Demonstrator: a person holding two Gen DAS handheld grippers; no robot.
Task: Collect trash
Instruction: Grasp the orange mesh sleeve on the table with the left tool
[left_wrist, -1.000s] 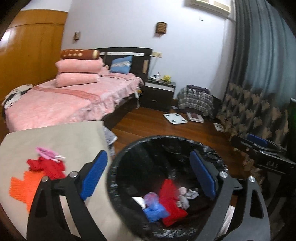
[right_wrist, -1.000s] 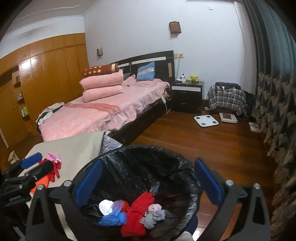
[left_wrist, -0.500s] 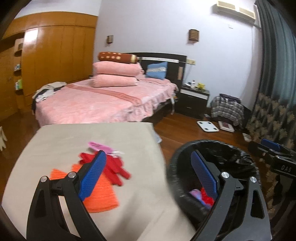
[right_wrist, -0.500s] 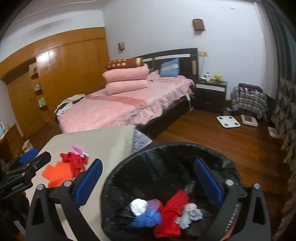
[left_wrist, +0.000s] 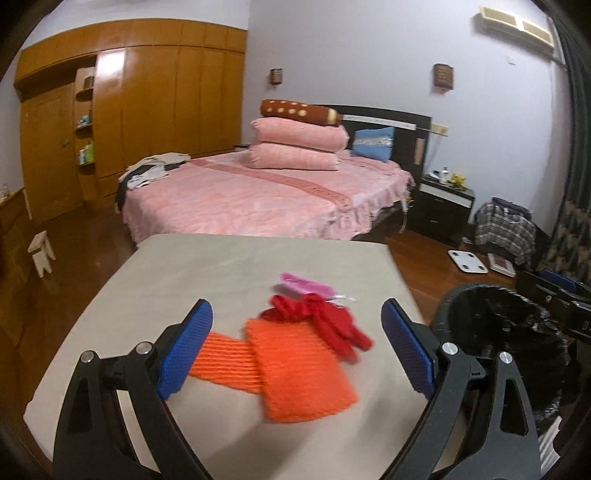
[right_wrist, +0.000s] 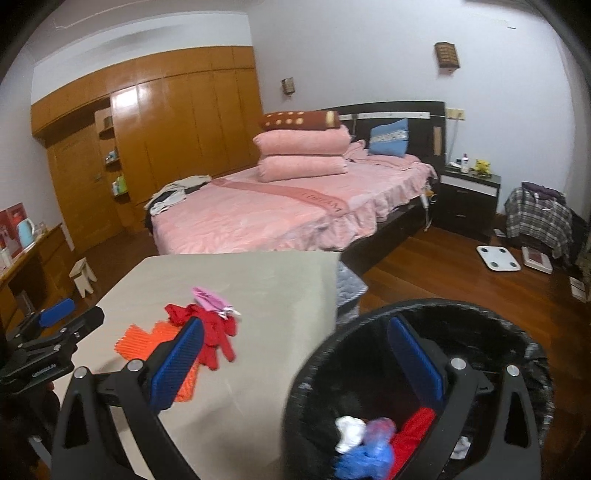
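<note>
On the beige table (left_wrist: 207, 266) lie orange knit pieces (left_wrist: 295, 365), a red glove (left_wrist: 325, 321) and a pink wrapper (left_wrist: 303, 284). My left gripper (left_wrist: 295, 347) hovers open just above the orange pieces, with nothing between its blue pads. To the right of the table stands a black-lined bin (right_wrist: 417, 362) holding red, white and blue scraps (right_wrist: 373, 439). My right gripper (right_wrist: 295, 362) is open and empty, straddling the bin's left rim. The same red glove (right_wrist: 210, 332) and orange pieces (right_wrist: 140, 339) show in the right wrist view.
A pink bed (left_wrist: 258, 192) with stacked pillows stands behind the table. A wooden wardrobe (left_wrist: 147, 103) lines the left wall. A dark nightstand (right_wrist: 465, 203), a white scale (right_wrist: 496, 258) and a plaid-draped item (right_wrist: 535, 218) are on the wooden floor at right. A small stool (left_wrist: 40, 251) stands left.
Both grippers have swung left from over the bin toward the table. The left one now faces the orange pieces and red glove; the right one has the bin only at its right side.
</note>
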